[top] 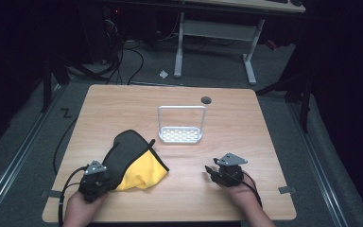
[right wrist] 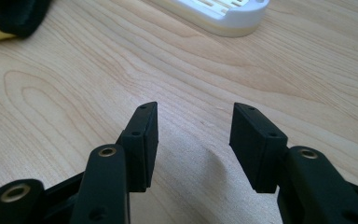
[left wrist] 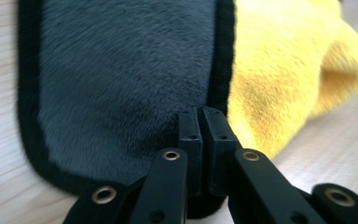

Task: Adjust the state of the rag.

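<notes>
Pinching one cloth (top: 133, 163), left claw (left wrist: 202, 122); right claw (right wrist: 193, 140) agape, empty; one rack (top: 181, 125).

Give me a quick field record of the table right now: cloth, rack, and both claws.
cloth: grey and yellow, crumpled at front left of the table
rack: white, with upright handle, mid-table, apart from the cloth
left claw: jaws closed on the cloth's black-trimmed edge
right claw: jaws apart, nothing between them, low over bare wood
</notes>
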